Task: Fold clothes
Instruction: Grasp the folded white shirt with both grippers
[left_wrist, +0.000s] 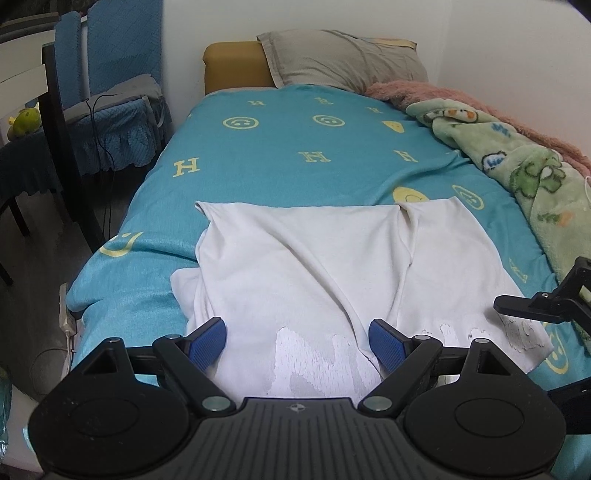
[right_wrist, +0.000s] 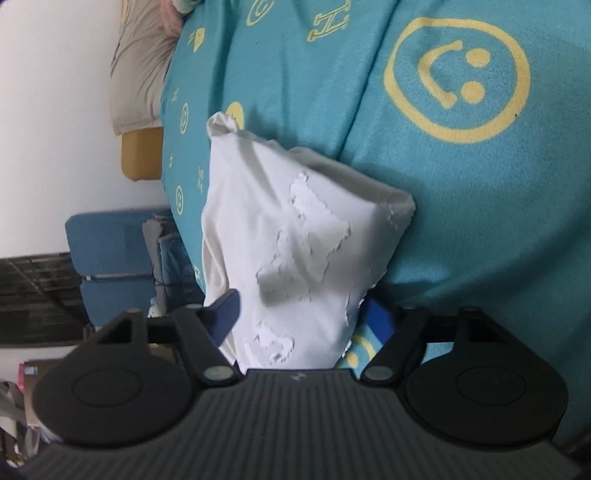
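A white garment (left_wrist: 303, 258) with a cracked white print lies spread on the teal bed cover (left_wrist: 258, 158), its printed end toward me. My left gripper (left_wrist: 297, 326) hovers open over that near end, blue pads (left_wrist: 208, 341) wide apart and nothing pinched. My right gripper (left_wrist: 532, 306) shows at the garment's right edge. In the right wrist view, turned on its side, the right gripper (right_wrist: 303, 301) is open, with the printed corner of the garment (right_wrist: 280, 221) between its fingers. The cloth hides part of one pad, and no pinch shows.
A grey pillow (left_wrist: 343, 62) lies at the head of the bed. Pink (left_wrist: 443, 92) and green (left_wrist: 517, 162) blankets are heaped along the right side by the wall. Blue-covered chairs (left_wrist: 118, 92) and a power strip (left_wrist: 66, 314) stand left of the bed.
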